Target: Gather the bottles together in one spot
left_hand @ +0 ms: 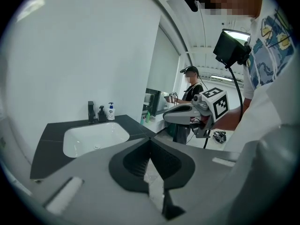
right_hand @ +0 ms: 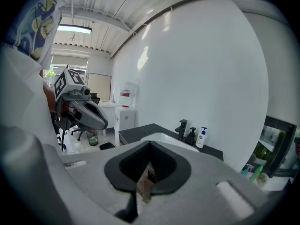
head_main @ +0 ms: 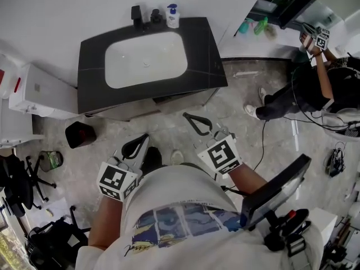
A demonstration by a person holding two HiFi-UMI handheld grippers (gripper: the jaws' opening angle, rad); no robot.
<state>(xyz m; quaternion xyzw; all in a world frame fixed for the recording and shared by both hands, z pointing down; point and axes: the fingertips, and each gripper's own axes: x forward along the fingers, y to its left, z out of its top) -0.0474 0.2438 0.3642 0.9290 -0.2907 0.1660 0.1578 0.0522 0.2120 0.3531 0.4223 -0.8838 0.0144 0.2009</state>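
A white pump bottle stands at the back of the black sink counter. Beside it are a dark dispenser and a black tap. A green bottle and a teal bottle stand on the white counter to the right. My left gripper and right gripper hang low in front of the vanity, well short of the bottles. Both are shut with nothing between the jaws.
Another person stands at the right by the white counter. A black bin sits on the floor at the left of the vanity, beyond it a white cabinet and an office chair. A screen on a rig sticks out at my right side.
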